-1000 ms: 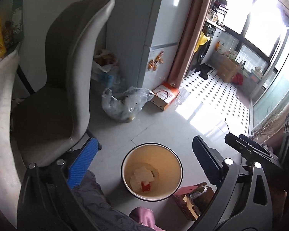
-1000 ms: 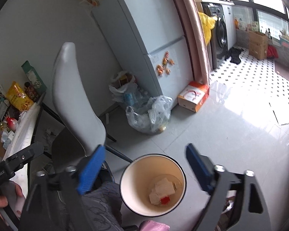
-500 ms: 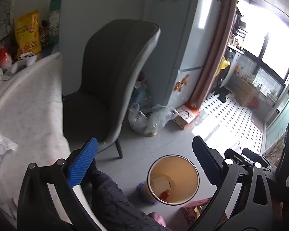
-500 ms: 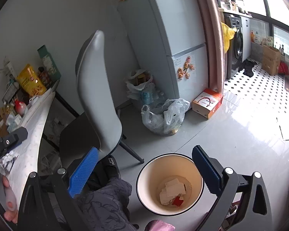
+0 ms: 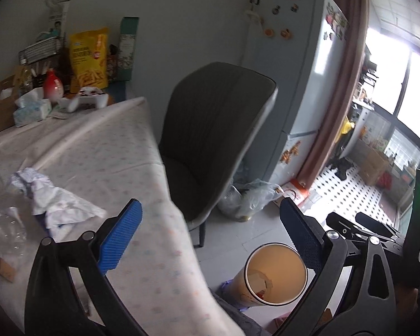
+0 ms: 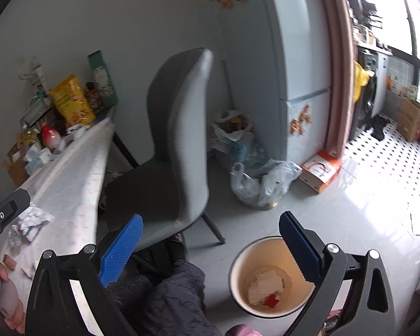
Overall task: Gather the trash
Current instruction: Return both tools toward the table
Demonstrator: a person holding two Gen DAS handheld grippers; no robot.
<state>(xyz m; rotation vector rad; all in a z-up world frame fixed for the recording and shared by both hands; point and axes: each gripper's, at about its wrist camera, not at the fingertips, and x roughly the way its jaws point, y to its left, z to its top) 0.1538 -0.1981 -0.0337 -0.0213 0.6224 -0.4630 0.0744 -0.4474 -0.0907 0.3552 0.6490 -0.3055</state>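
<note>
A round cream trash bin [image 5: 275,273] stands on the floor with white paper and a red scrap inside; it also shows in the right wrist view [image 6: 271,277]. Crumpled white paper [image 5: 51,200] lies on the table [image 5: 120,151], with a clear plastic bottle [image 5: 9,226] and a brown scrap [image 5: 0,266] beside it. My left gripper [image 5: 210,236] is open and empty, above the table's edge, right of the paper. My right gripper [image 6: 210,247] is open and empty, over the floor by the bin. The paper also shows in the right wrist view [image 6: 30,221].
A grey chair [image 5: 210,128] stands between table and fridge [image 5: 294,84]. Snack bags, tissues and bottles [image 5: 70,78] crowd the table's far end. Plastic bags [image 6: 261,184] and an orange box [image 6: 320,170] lie on the floor. The person's dark-clothed leg [image 6: 165,302] is below the right gripper.
Both grippers have swung up and left from over the bin toward the table. The table top and crumpled paper have come into the left wrist view. Both stay open.
</note>
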